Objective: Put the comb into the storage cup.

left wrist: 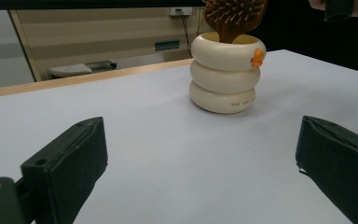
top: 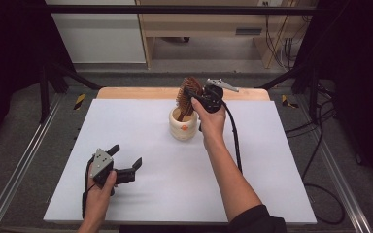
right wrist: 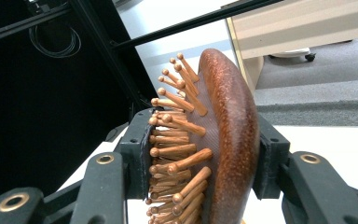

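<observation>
**Brush going into the cup**

White sheeting covers the table (top: pixel 175 194), with a strip of bare wood along its far edge and a dim workshop floor, cabinets and cables beyond. Near the far middle of the table stands a cream cup (top: pixel 183 127) shaped like three stacked rings, with a small orange mark on its side.

A person's right arm reaches in from the near right. The right tool (top: pixel 190 93) is clamped on the head of a wooden brush (top: pixel 189 92), one jaw pressing the bristle side and the other the smooth back. The brush stands almost upright above the cup, head up, with its handle inside the mouth. Whether the handle touches the bottom cannot be told.

The left tool (top: pixel 126 159) rests low at the near left, well apart from the cup, jaws wide open and holding nothing. From its own view the cup (left wrist: pixel 223 74) sits ahead with the brush (left wrist: pixel 233 18) rising out of it.

To do this step well, it seems best to lower the brush straight down, keep the handle centred in the mouth, and let go only once its end is seated. A sideways push on the rim could tip the cup, since nothing steadies it.
</observation>
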A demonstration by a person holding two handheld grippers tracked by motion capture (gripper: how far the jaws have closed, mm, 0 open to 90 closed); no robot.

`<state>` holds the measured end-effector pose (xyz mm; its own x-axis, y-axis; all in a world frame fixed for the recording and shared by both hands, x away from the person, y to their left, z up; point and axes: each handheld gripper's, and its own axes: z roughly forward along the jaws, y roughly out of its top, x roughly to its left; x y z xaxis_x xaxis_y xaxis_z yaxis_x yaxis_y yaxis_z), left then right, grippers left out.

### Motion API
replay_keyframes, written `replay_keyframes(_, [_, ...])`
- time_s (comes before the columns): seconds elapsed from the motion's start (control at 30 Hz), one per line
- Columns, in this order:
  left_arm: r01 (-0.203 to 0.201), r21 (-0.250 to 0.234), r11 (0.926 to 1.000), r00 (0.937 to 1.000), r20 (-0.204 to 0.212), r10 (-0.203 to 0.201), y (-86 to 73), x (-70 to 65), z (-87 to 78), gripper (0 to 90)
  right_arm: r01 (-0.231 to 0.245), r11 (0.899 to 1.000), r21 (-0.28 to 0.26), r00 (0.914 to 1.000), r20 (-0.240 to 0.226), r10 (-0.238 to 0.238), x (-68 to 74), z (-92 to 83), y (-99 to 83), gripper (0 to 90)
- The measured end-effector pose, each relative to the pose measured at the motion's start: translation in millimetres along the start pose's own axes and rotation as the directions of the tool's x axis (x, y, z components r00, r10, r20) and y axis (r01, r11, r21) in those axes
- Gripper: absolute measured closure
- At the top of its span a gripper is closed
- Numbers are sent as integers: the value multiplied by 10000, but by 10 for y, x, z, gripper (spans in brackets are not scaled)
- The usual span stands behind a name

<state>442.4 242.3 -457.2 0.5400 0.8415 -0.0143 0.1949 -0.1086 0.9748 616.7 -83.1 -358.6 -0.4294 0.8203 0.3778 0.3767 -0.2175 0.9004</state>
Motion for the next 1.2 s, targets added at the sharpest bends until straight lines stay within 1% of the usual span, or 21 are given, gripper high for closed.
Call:
replay_keyframes(0.37, [32, -50, 10000, 10000, -7, -32, 3, 9, -10, 21, -69, 10000, -8, 10000, 1, 69, -9, 5, -8, 502])
replay_keyframes(0.7, [46, -50, 10000, 10000, -35, -46, 4, 21, -13, 21, -19, 10000, -10, 10000, -11, 19, -5, 9, -7, 499])
replay_keyframes(1.2, [62, -46, 10000, 10000, -12, -62, 2, 19, -5, 21, -65, 10000, -11, 10000, -62, 65, -28, 2, -10, 496])
